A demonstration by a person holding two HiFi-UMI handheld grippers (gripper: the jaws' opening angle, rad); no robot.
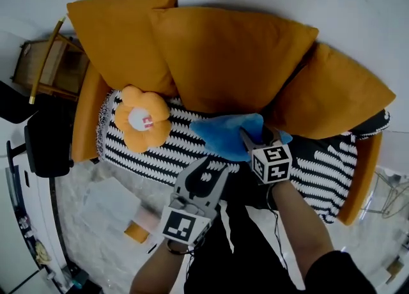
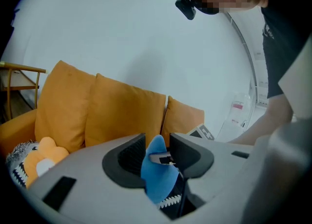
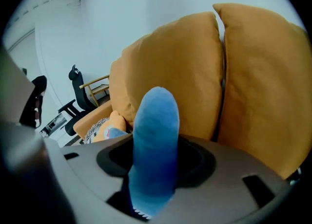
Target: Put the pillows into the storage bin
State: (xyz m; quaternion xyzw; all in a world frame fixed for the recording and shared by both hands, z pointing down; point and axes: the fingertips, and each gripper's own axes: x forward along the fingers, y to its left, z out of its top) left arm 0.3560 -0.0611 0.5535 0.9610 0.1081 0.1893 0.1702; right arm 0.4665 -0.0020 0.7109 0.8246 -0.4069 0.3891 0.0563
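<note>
blue pillow (image 1: pixel 225 134), one: we are holding it over the striped sofa seat (image 1: pixel 160 155), left gripper (image 2: pixel 158 155) and right gripper (image 3: pixel 156 159) jaws both clamping it.

The left gripper (image 1: pixel 211 170) and the right gripper (image 1: pixel 248 139) have light grey bodies with black jaws. Each carries a cube (image 1: pixel 271 162) with black-and-white square markers. The person wears a dark short-sleeved shirt (image 2: pixel 285 33).

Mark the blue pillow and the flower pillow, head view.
blue pillow (image 1: pixel 222 135), head view, middle of its visible cover
flower pillow (image 1: pixel 141 119), head view, its white centre
</note>
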